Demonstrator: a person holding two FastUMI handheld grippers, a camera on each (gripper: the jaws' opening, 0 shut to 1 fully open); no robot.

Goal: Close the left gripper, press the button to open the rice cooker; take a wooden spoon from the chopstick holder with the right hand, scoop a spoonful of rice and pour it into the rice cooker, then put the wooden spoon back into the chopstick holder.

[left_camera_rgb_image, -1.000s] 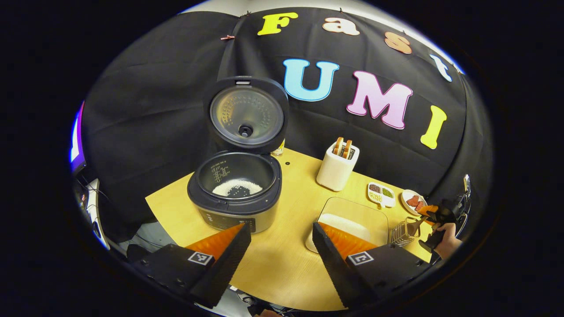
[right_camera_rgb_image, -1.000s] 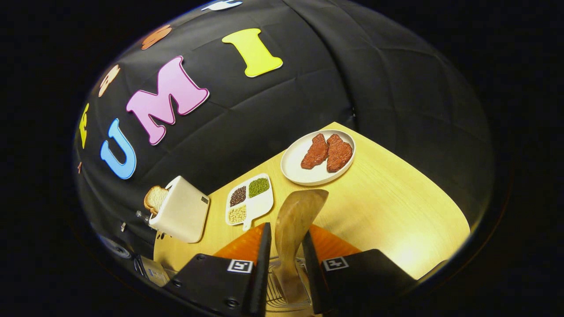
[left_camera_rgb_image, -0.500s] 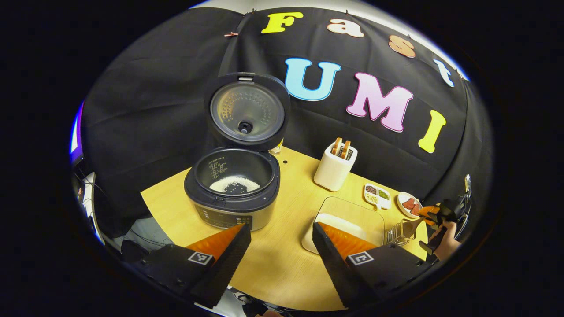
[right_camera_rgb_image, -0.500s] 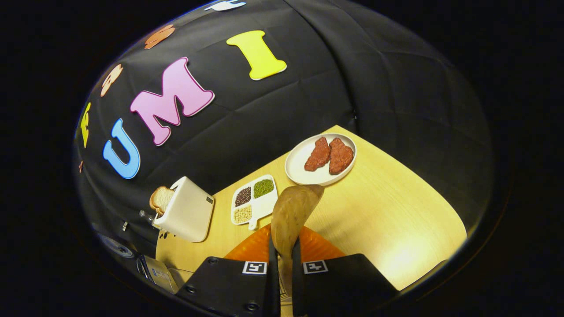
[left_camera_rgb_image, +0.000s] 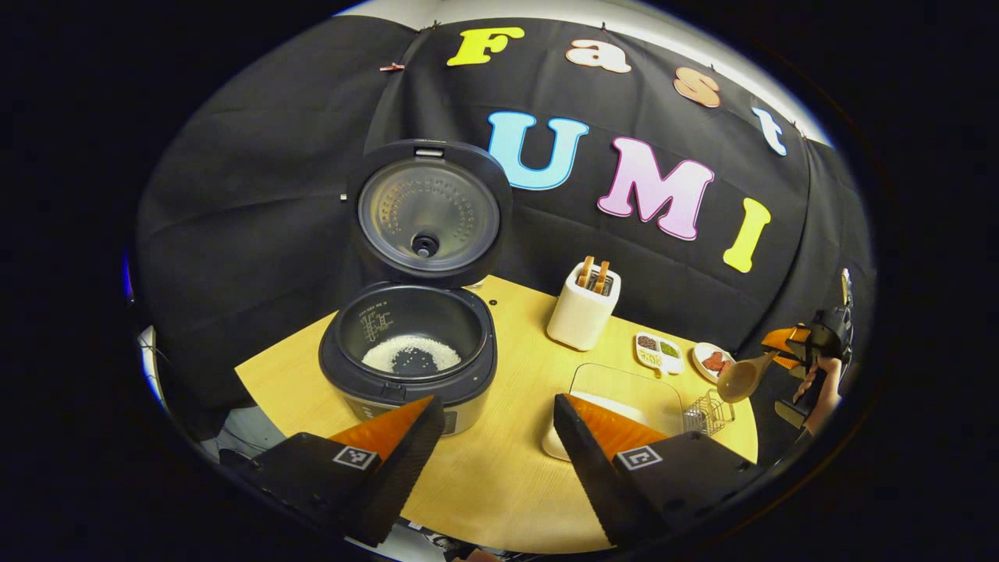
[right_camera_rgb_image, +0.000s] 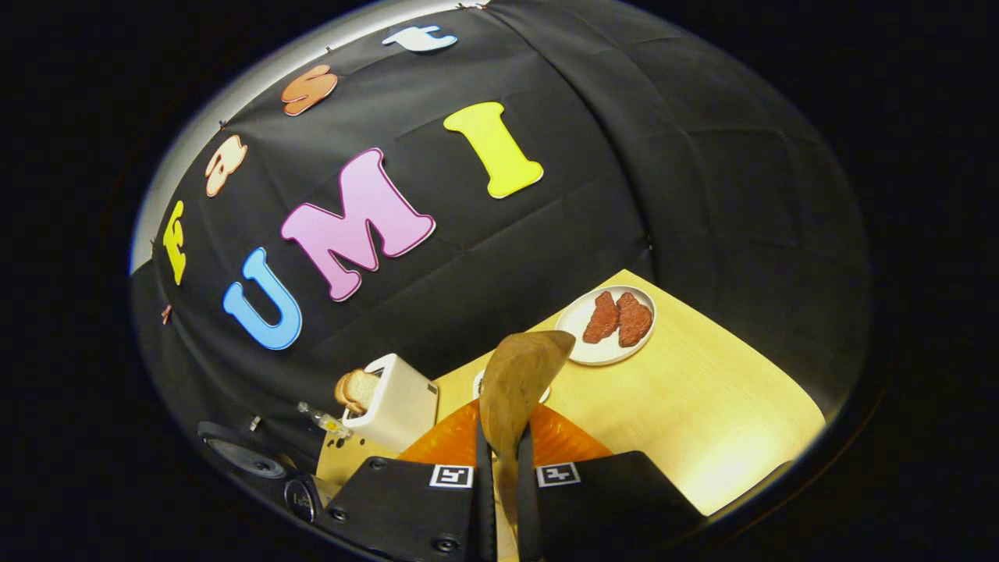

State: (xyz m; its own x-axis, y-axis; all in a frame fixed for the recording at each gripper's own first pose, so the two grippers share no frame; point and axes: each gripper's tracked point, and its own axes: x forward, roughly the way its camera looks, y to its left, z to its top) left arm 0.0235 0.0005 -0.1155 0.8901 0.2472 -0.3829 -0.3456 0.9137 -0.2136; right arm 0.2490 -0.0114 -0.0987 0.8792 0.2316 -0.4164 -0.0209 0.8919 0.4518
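The rice cooker (left_camera_rgb_image: 406, 378) stands open on the table, its lid (left_camera_rgb_image: 428, 211) upright and a thin ring of white rice (left_camera_rgb_image: 412, 357) in the pot. My left gripper (left_camera_rgb_image: 495, 402) is open in front of it, with nothing between its fingers. My right gripper (right_camera_rgb_image: 499, 437) is shut on the handle of the wooden spoon (right_camera_rgb_image: 519, 375), whose bowl points up and away. In the left gripper view the wooden spoon (left_camera_rgb_image: 741, 380) hangs in the air above the wire chopstick holder (left_camera_rgb_image: 708, 411), held by the right gripper (left_camera_rgb_image: 790, 343). A clear tray of rice (left_camera_rgb_image: 624, 386) lies left of the holder.
A white toaster (left_camera_rgb_image: 584, 308) with bread stands behind the rice tray. A small sectioned dish (left_camera_rgb_image: 657, 350) and a plate of red meat (right_camera_rgb_image: 609, 324) sit toward the table's far right corner. A hand (left_camera_rgb_image: 821, 386) holds the right gripper.
The right gripper closed on the spoon handle, then lifted the spoon up out of the chopstick holder. The left gripper stayed open and shifted slightly.
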